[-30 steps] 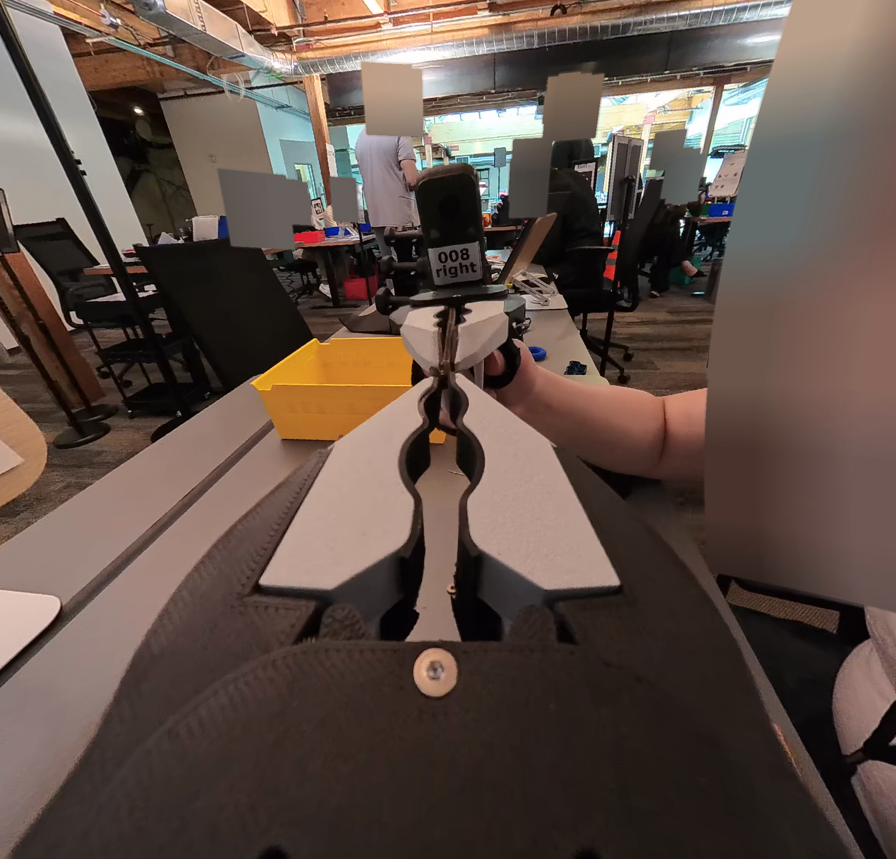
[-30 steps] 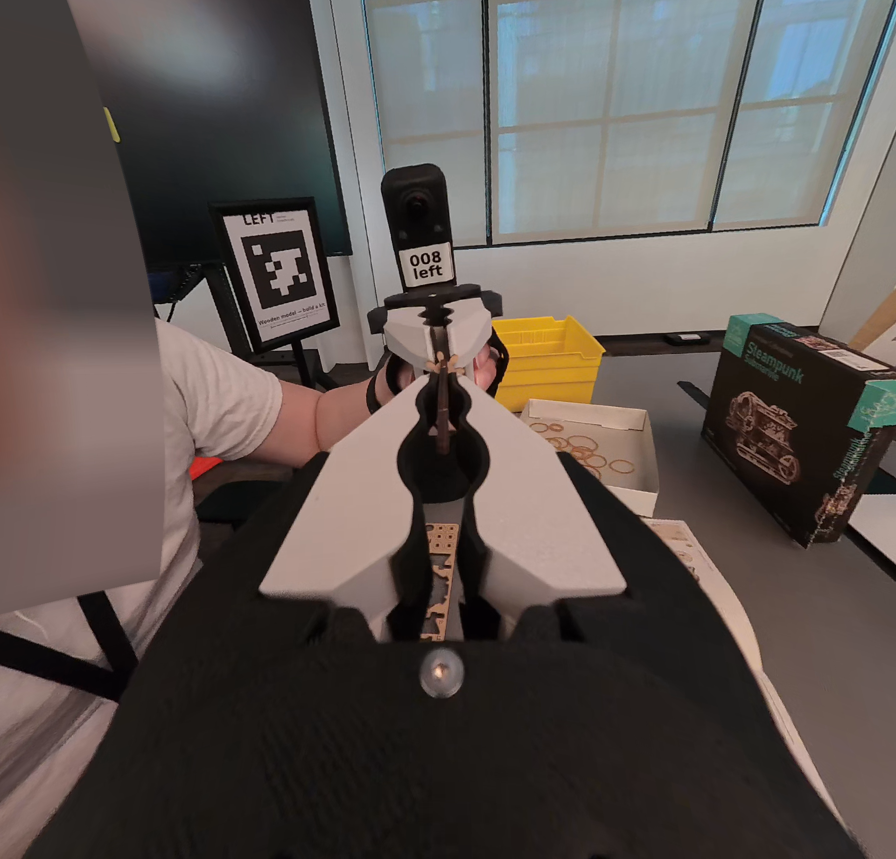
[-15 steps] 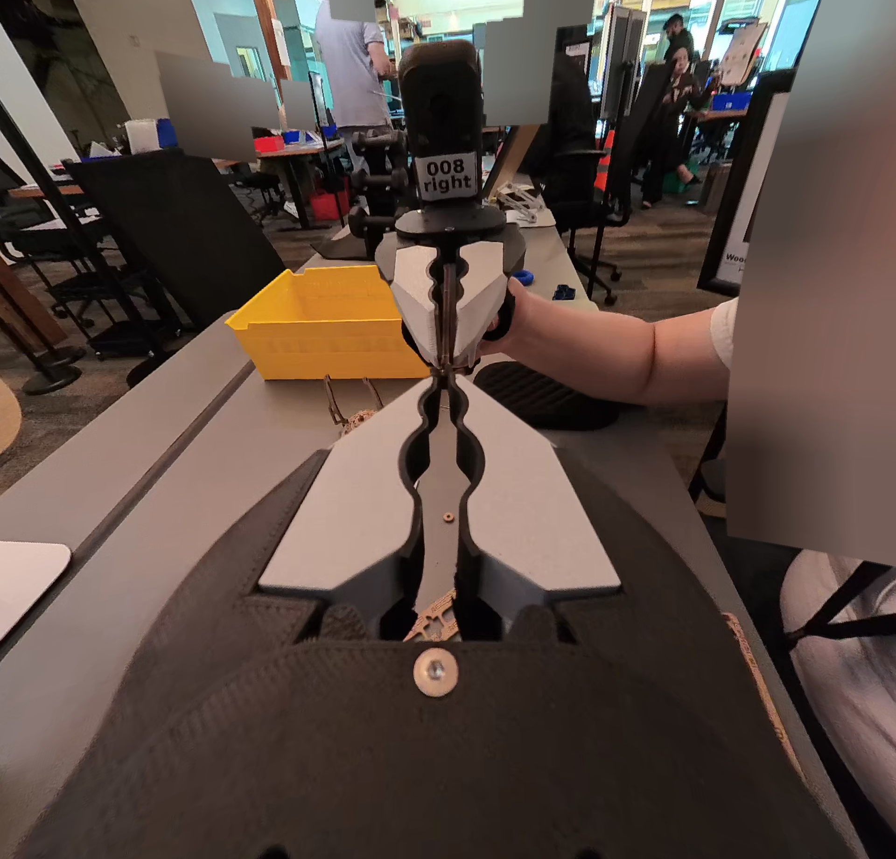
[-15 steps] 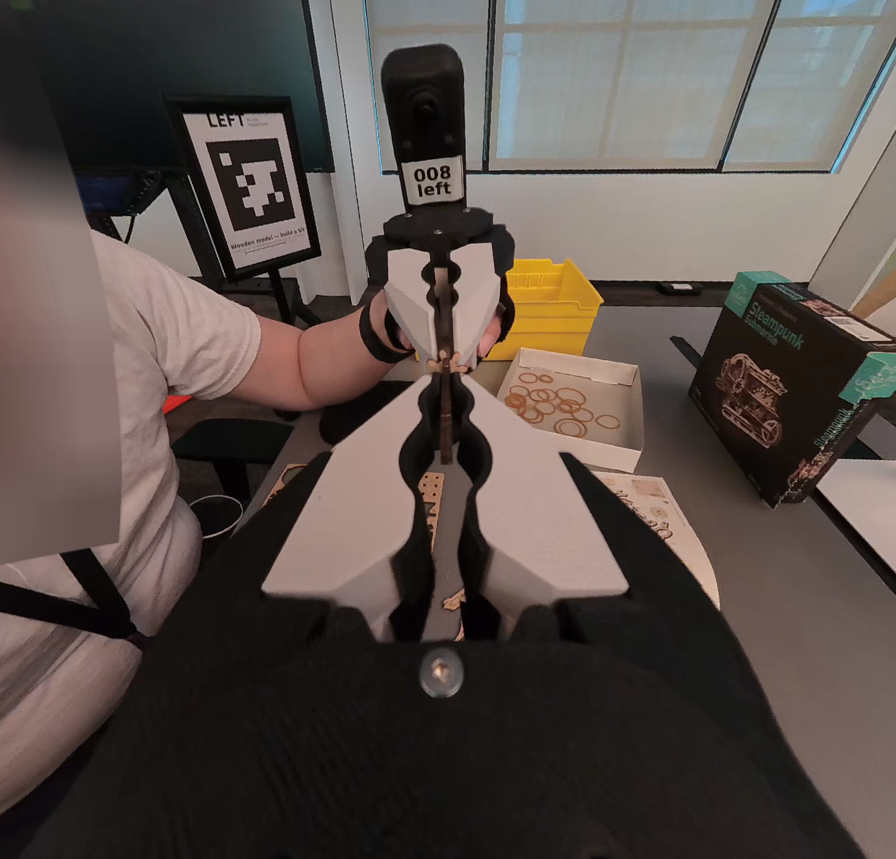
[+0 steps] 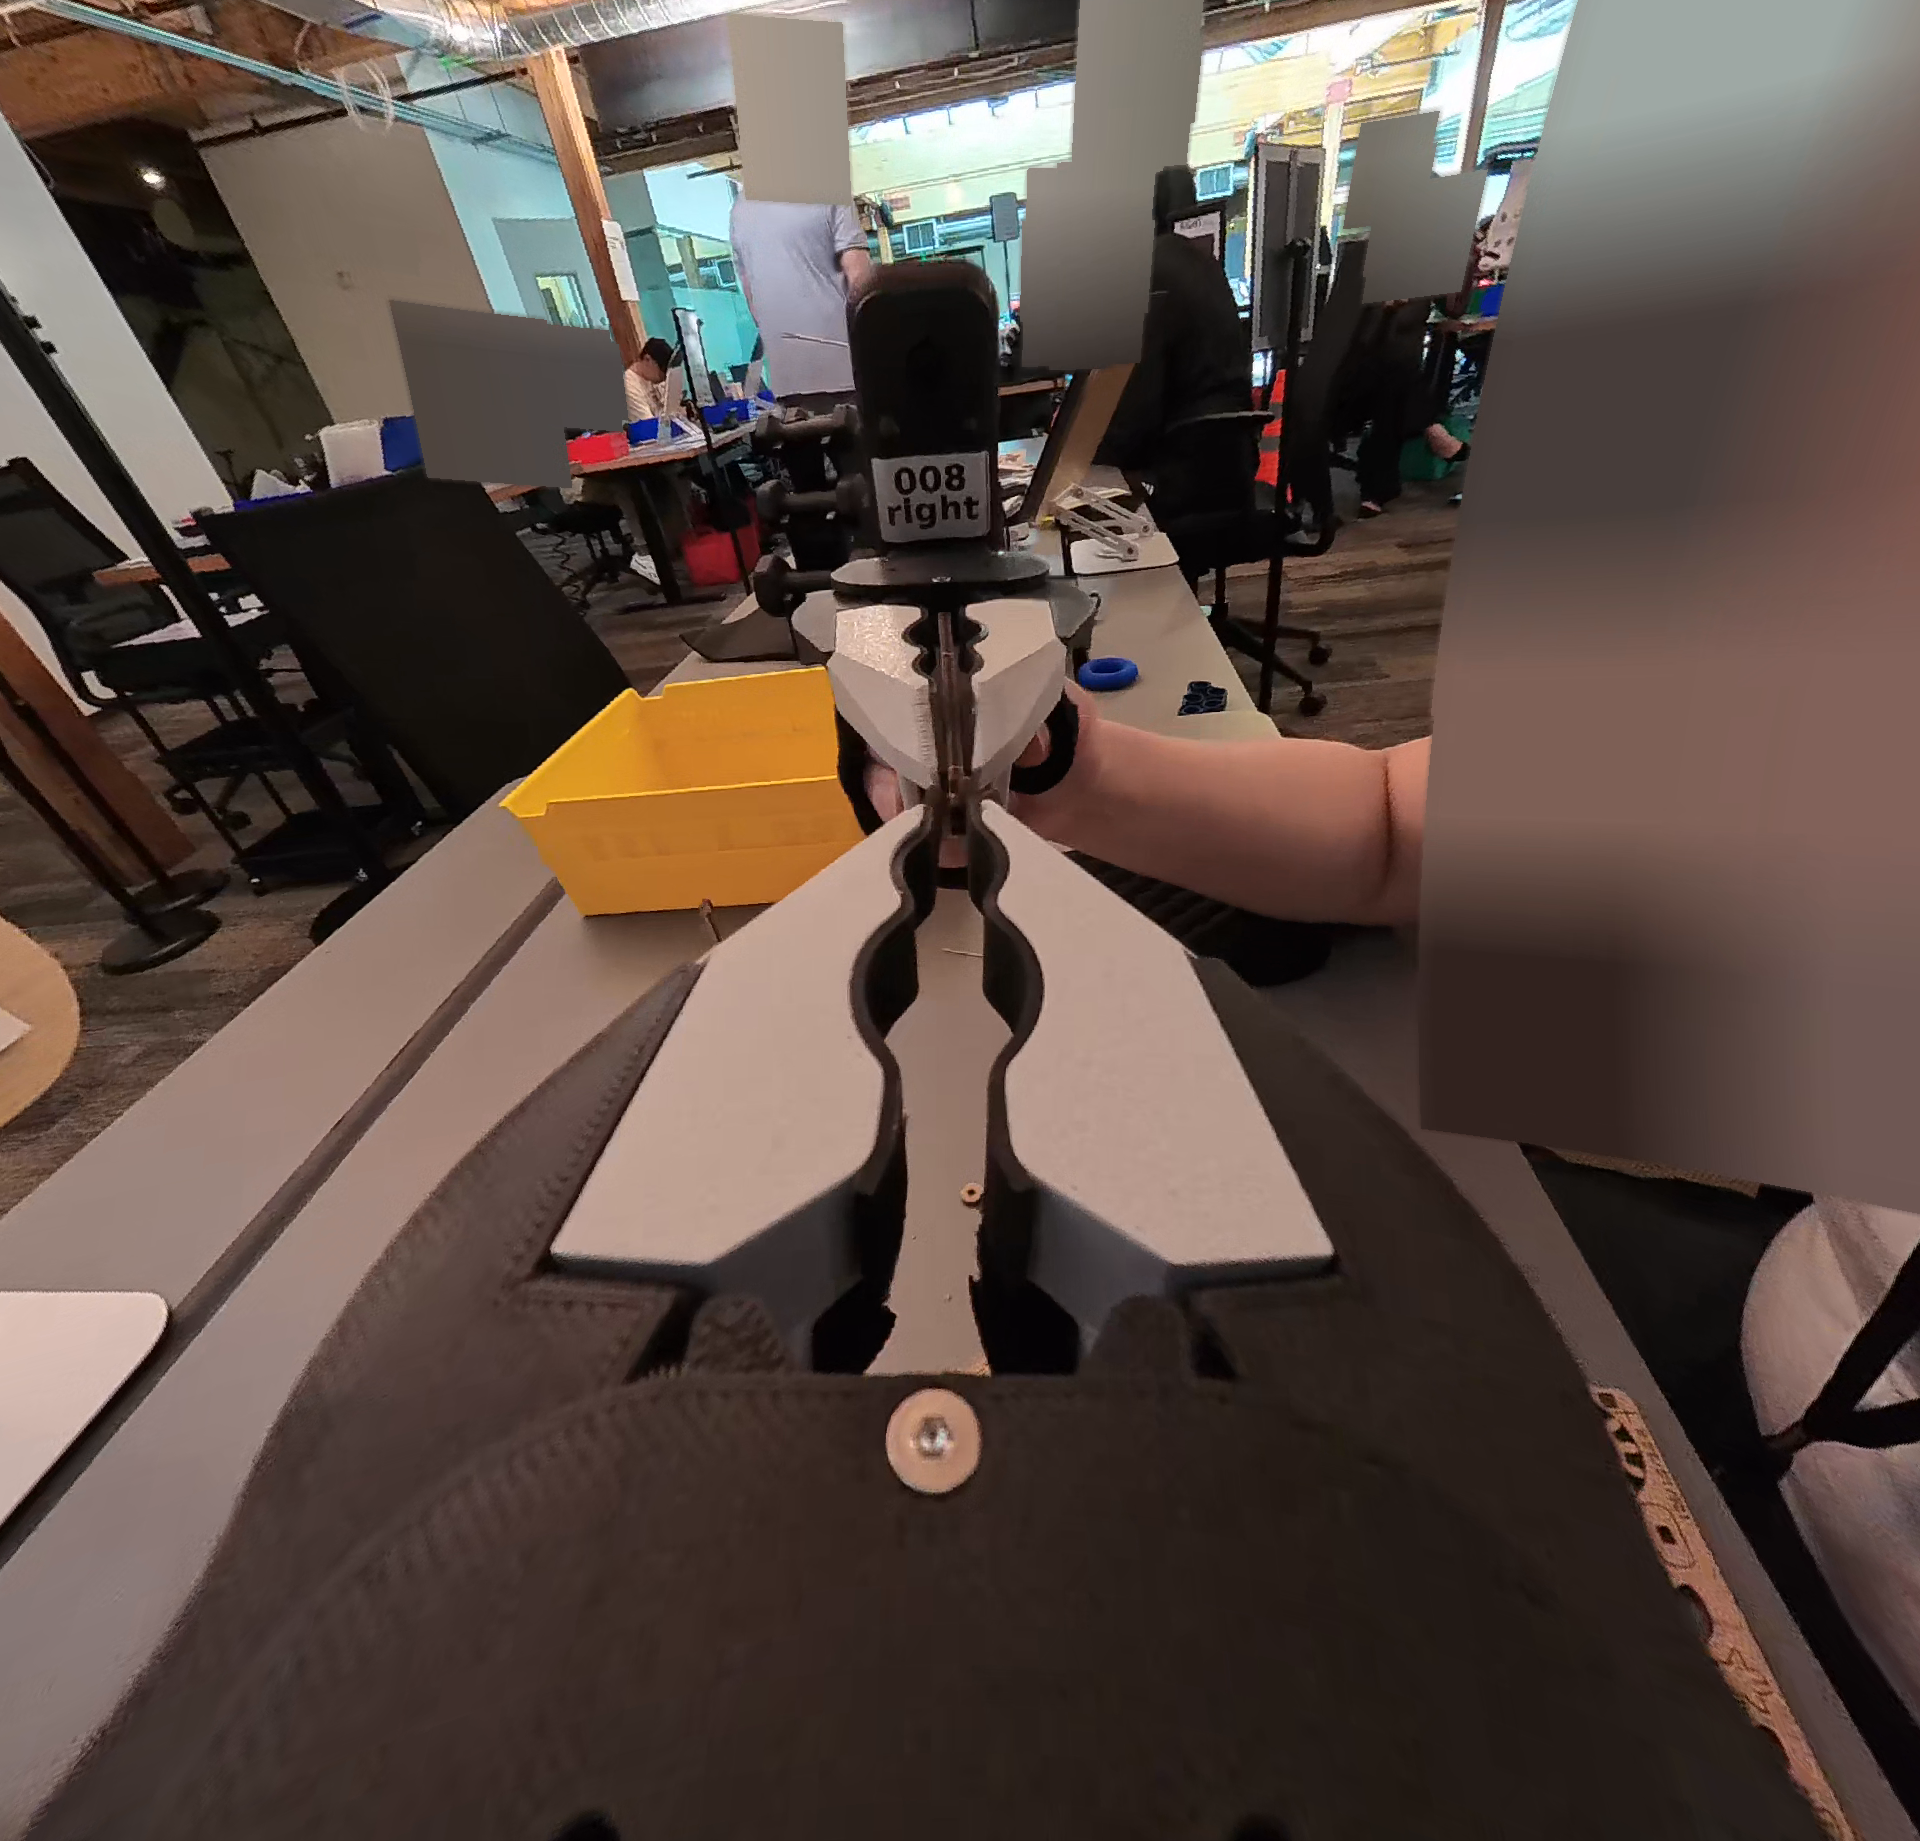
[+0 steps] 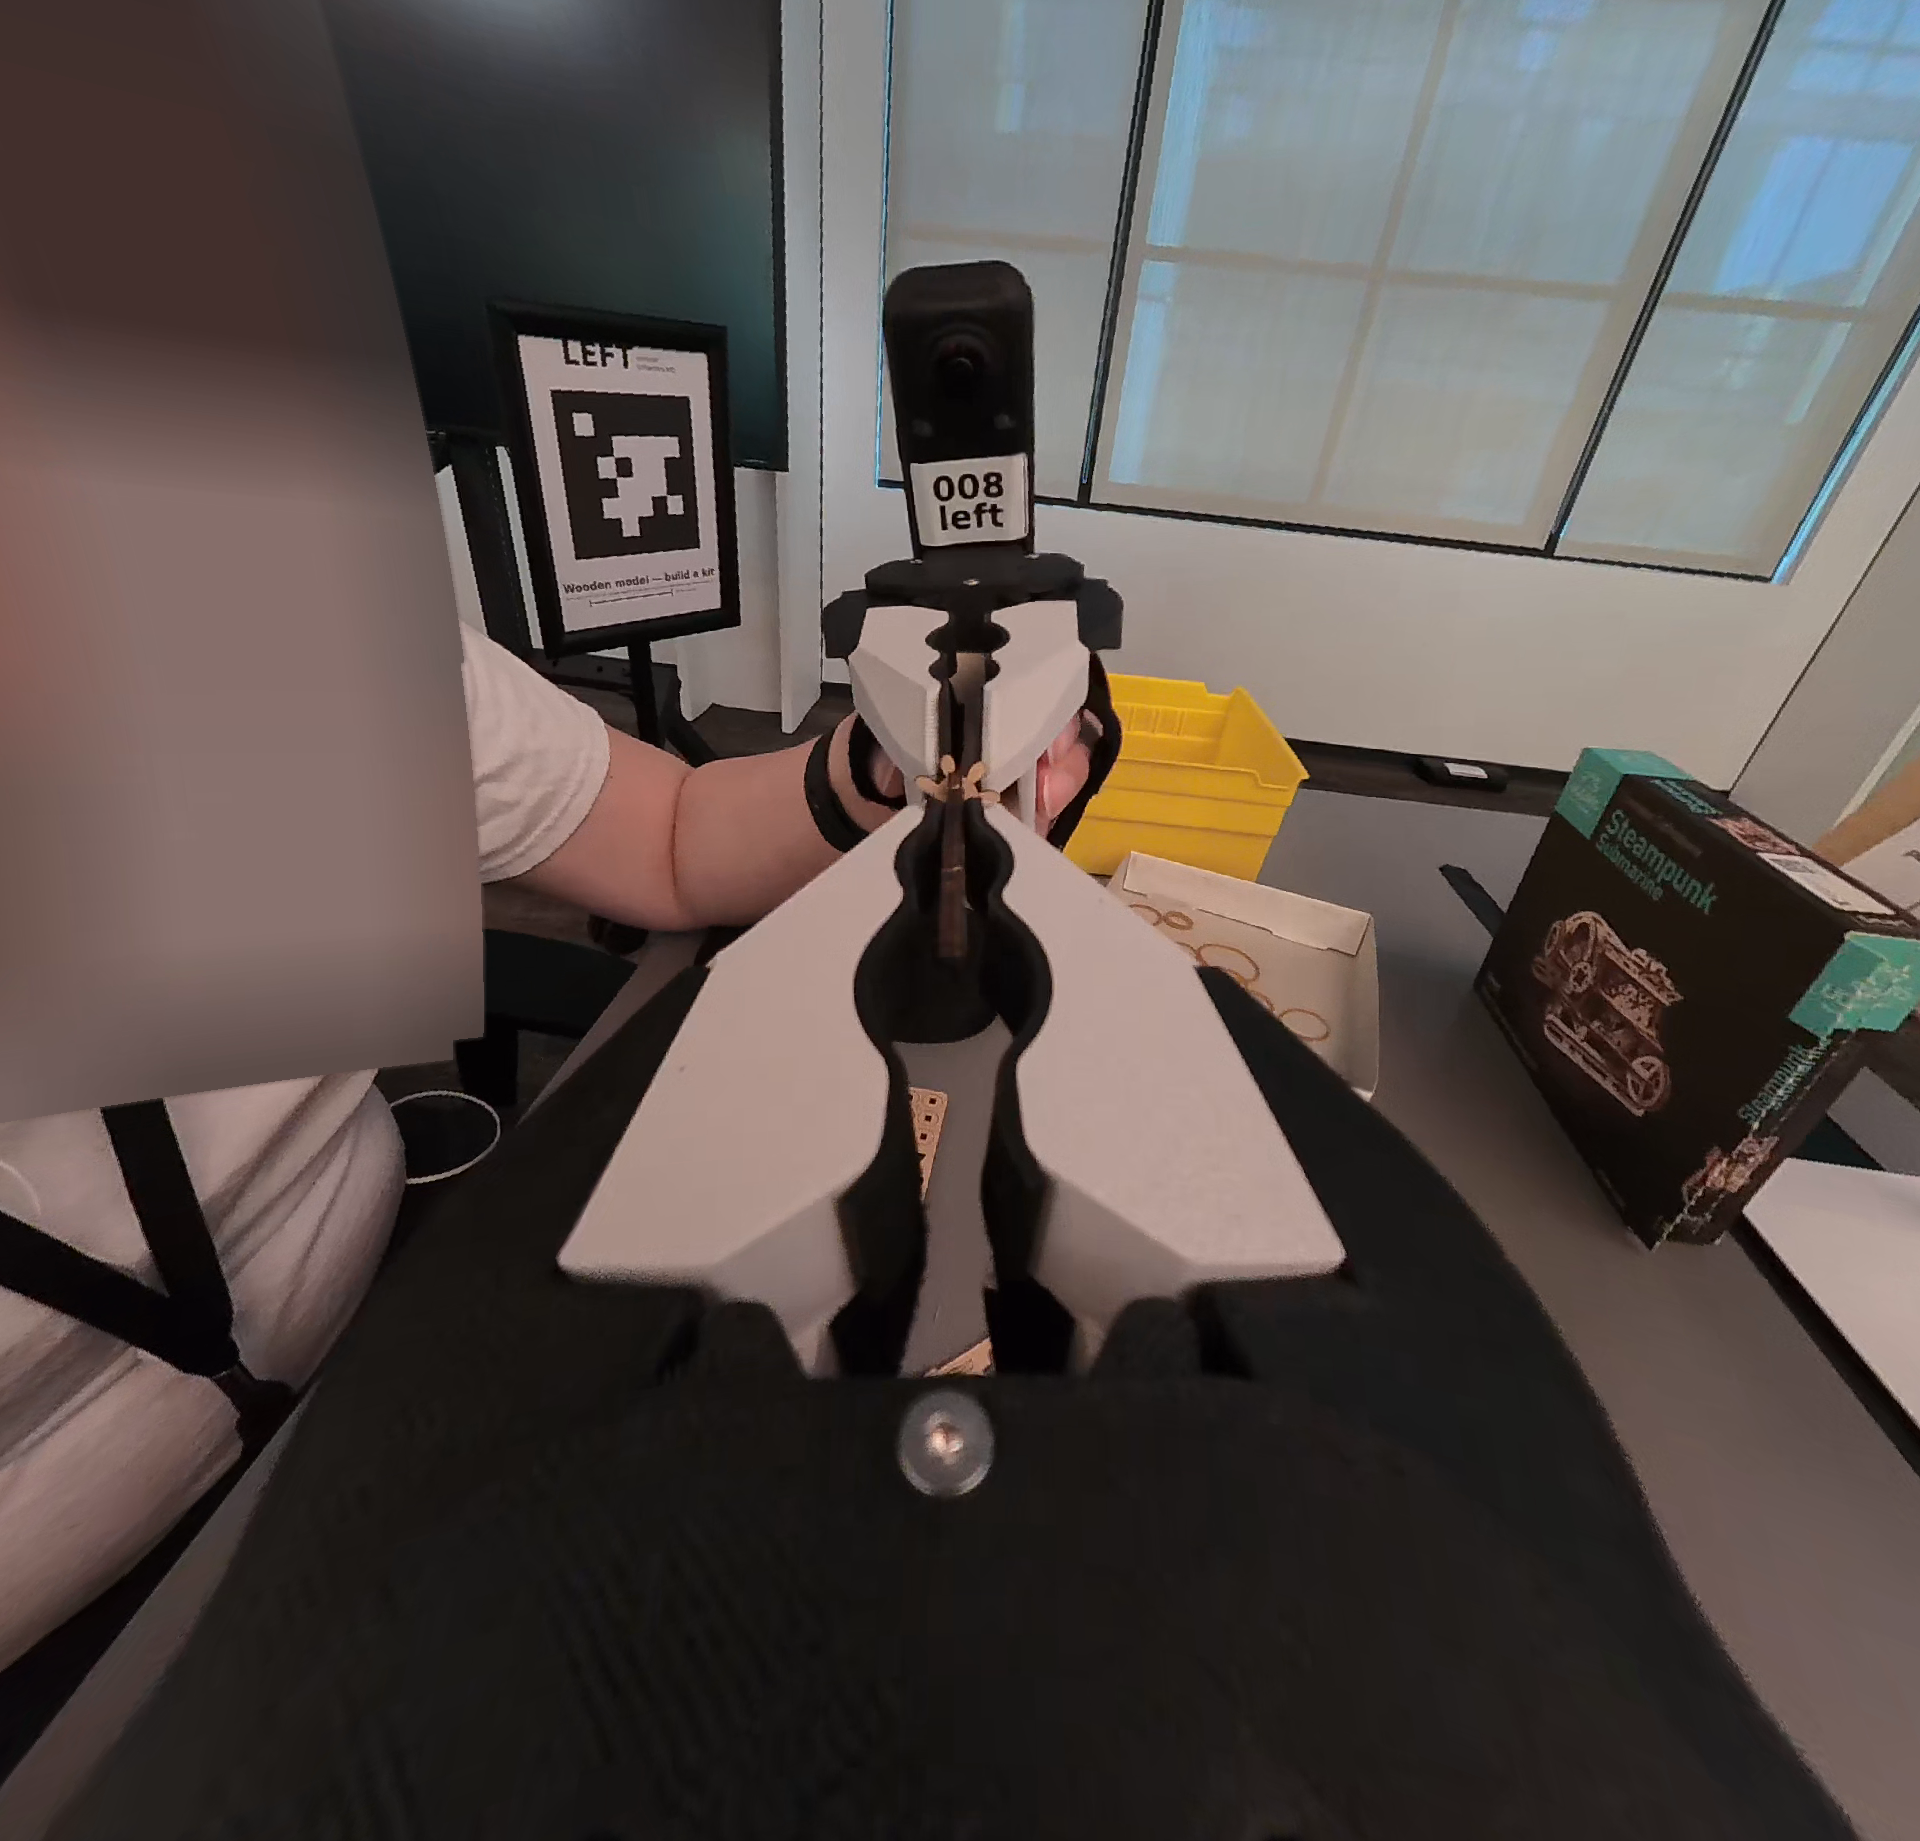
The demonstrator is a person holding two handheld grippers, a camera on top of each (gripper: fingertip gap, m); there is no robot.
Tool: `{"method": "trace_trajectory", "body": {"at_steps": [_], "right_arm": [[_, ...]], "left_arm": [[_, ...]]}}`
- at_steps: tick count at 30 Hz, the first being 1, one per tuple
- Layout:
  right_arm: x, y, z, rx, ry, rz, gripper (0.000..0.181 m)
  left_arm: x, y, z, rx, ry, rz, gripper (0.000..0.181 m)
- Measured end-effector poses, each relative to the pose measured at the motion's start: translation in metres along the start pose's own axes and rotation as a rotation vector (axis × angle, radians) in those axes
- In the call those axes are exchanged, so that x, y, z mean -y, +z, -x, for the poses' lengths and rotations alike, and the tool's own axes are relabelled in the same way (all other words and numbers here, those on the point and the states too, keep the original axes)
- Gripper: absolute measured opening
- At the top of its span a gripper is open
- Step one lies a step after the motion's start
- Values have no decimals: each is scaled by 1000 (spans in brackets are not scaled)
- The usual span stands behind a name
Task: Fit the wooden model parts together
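My two grippers face each other tip to tip above the grey table (image 5: 343,1043). My right gripper (image 6: 951,817) is shut on a thin dark wooden strip (image 6: 951,903) held edge-on between its fingers. My left gripper (image 5: 948,823) is shut on a small light wooden part with short prongs (image 6: 954,781), which shows at its tips in the right wrist view. The two parts meet where the tips touch. In the left wrist view the right gripper (image 5: 948,789) shows the strip (image 5: 948,711) in its jaws. The joint itself is too small to read.
A yellow bin (image 5: 707,804) stands on the table behind the right gripper, and another yellow bin (image 6: 1195,794) behind the left. A white box of rubber bands (image 6: 1340,934), a black kit box (image 6: 1704,1002) and a cut wooden sheet (image 6: 928,1137) lie nearby. A small washer (image 5: 970,1193) lies below. Left and right tips are no more than a few centimetres apart.
Both grippers stay shut and tip to tip. Half a second ago the pair sat lower and tilted toward the table; now it is raised and more level again.
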State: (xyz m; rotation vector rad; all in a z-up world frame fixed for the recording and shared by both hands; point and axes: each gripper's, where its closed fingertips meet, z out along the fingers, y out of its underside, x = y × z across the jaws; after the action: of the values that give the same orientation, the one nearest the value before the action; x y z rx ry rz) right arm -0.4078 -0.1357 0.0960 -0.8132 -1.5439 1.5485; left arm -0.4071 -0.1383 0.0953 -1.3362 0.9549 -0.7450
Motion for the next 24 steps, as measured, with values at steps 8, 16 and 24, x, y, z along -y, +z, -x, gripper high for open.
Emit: {"method": "trace_trajectory", "body": {"at_steps": [8, 16, 24], "right_arm": [[-2, 1, 5, 19, -36, 20, 2], [0, 1, 10, 39, -54, 15, 3], [-5, 1, 7, -6, -105, 70, 2]], "left_arm": [[-1, -1, -6, -42, -3, 18, 4], [0, -1, -10, -55, 22, 10, 3], [-5, -1, -7, -32, 45, 35, 3]]}}
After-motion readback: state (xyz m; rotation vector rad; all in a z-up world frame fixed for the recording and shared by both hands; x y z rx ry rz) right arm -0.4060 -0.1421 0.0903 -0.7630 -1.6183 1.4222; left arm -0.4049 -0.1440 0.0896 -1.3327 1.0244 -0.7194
